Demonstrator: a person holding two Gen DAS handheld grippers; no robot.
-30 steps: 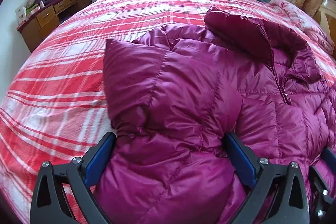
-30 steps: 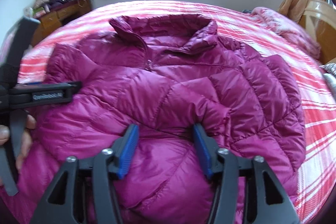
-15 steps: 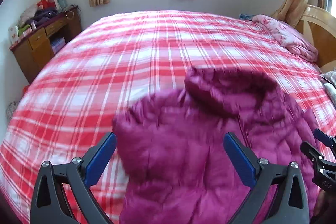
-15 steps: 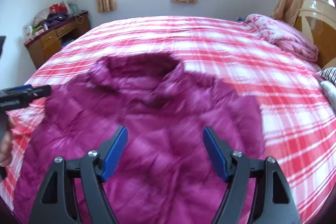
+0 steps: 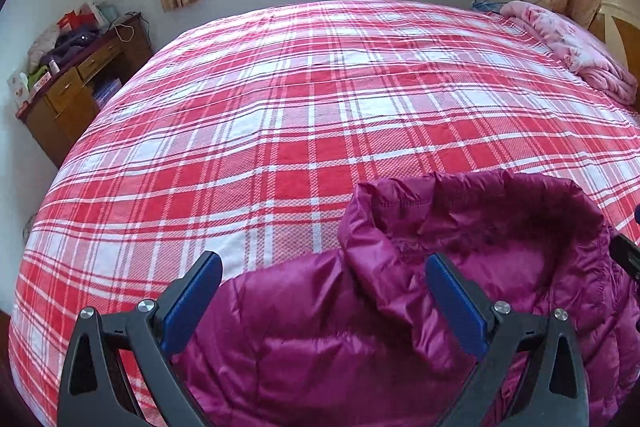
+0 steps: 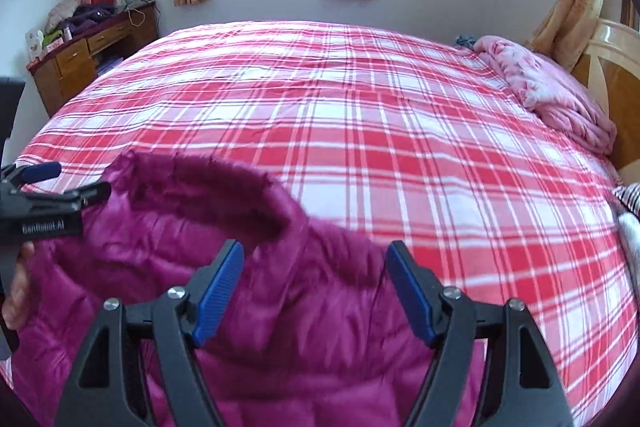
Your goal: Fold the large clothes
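Bed (image 5: 304, 115), red-and-white plaid cover, most of it bare; wooden desk (image 5: 76, 87) by the far wall. Magenta down jacket (image 5: 360, 339), collar (image 5: 460, 211) standing up, lying at the bed's near edge under both tools. Left gripper (image 5: 320, 307) and right gripper (image 6: 314, 291), fingers (image 6: 218, 293) spread, pads pressing nothing: released, apparently between folds; the next move calls for a fresh grip on an edge and carrying it across.
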